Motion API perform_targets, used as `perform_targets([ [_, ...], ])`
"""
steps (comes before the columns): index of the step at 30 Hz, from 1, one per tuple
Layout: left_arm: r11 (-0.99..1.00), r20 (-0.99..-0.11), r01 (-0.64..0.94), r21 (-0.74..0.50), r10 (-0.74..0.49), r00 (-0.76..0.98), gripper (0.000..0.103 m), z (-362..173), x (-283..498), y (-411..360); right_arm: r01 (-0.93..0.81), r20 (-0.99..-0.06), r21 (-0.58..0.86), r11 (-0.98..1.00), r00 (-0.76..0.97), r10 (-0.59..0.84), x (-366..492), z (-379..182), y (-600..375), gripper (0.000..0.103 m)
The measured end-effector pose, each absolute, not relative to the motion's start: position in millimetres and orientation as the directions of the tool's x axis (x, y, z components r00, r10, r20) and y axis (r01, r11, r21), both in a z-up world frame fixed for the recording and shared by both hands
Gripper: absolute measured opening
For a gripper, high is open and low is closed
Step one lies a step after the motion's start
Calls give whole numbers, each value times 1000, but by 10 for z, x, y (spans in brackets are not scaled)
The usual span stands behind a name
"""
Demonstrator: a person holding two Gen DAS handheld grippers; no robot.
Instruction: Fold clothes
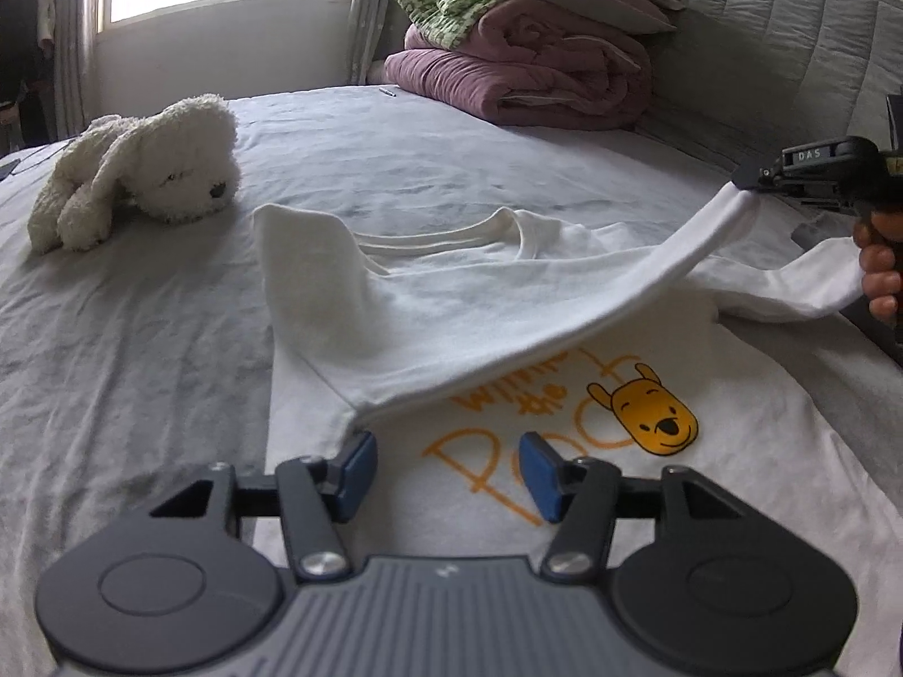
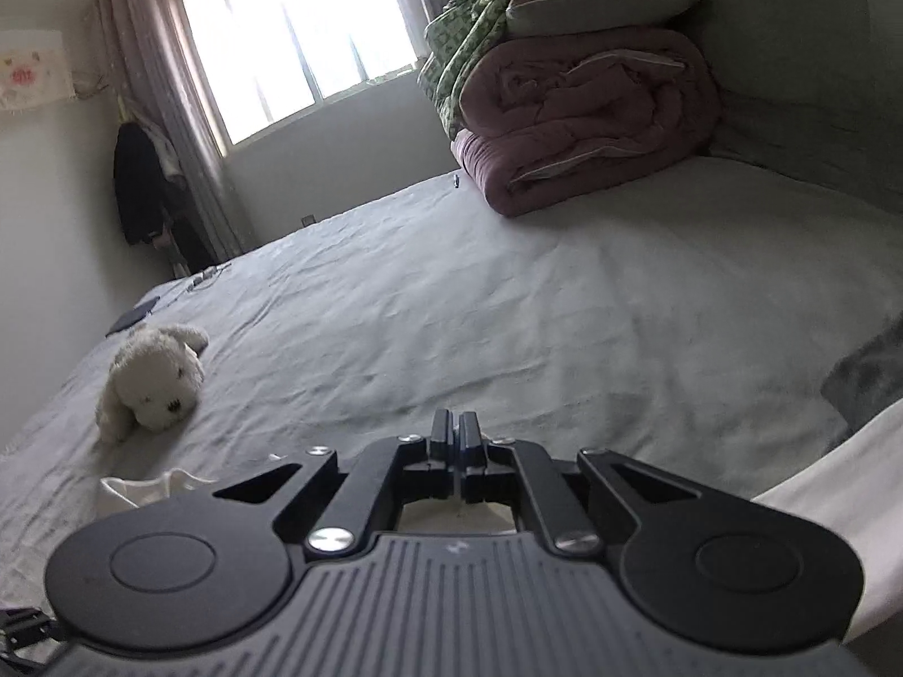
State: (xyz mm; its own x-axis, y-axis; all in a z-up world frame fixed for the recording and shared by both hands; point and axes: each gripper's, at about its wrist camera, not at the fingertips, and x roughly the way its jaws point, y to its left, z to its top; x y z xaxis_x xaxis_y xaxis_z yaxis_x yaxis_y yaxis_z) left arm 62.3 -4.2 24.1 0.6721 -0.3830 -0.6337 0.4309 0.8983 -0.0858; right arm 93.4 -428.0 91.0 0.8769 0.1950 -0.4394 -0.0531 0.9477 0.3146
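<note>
Now: white T-shirt (image 1: 451, 293) lies print-up on grey bed (image 1: 141, 338). Right gripper (image 1: 748, 180) clamped on lifted hem edge, cloth stretched taut. Left gripper (image 1: 448, 465) jaws apart, low over shirt print. Plush dog (image 1: 141, 169) nearby.

Two handheld grippers: left gripper (image 1: 446, 471) with blue finger pads (image 1: 361, 471), black linkage arms, silver screws, ribbed grey housing; right gripper (image 2: 454, 440) likewise, marked "DAS"; bare-skinned hand (image 1: 877, 268).
</note>
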Motion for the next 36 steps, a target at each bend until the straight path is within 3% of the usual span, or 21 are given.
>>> perform_targets([
  [7, 883, -633, 453, -125, -423, 649, 64, 270, 602, -40, -126, -305, 296, 947, 927, 219, 771, 1130, -4282, 3],
  [8, 883, -637, 453, -125, -422, 645, 64, 260, 601, -46, -112, -330, 286, 952, 921, 208, 793, 1098, -4286, 3],
  [11, 879, -648, 456, -135, -427, 631, 64, 242, 602, -51, -4, -539, 274, 962, 828, 157, 1015, 738, -4357, 3],
  [13, 874, -644, 465, -144, -440, 626, 64, 261, 598, -45, 43, -600, 298, 954, 786, 152, 1066, 543, -4433, 3],
  [18, 850, -622, 478, -222, -501, 602, 64, 377, 609, 55, 19, -594, 258, 966, 791, 144, 1036, 602, -4380, 3],
  [23, 846, -538, 462, -265, -528, 657, 64, 649, 773, 380, 24, -615, 248, 968, 776, 139, 1038, 564, -4366, 3],
  [27, 891, -546, 404, -206, -447, 708, 64, 664, 1341, 550, 14, -603, 269, 963, 782, 157, 989, 616, -4380, 3],
  [30, 898, -586, 349, -268, -439, 681, 64, 514, 1779, 621, 7, -591, 281, 960, 790, 167, 929, 671, -4400, 3],
  [33, 879, -556, 354, -319, -476, 682, 63, 450, 1927, 546, 5, -583, 277, 961, 796, 164, 912, 692, -4399, 3],
  [35, 884, -554, 363, -293, -467, 689, 53, 429, 1972, 408, 2, -579, 268, 963, 799, 160, 929, 691, -4380, 3],
  [36, 905, -586, 336, -261, -425, 690, 29, 400, 2030, 350, 1, -575, 255, 967, 804, 151, 931, 697, -4357, 3],
])
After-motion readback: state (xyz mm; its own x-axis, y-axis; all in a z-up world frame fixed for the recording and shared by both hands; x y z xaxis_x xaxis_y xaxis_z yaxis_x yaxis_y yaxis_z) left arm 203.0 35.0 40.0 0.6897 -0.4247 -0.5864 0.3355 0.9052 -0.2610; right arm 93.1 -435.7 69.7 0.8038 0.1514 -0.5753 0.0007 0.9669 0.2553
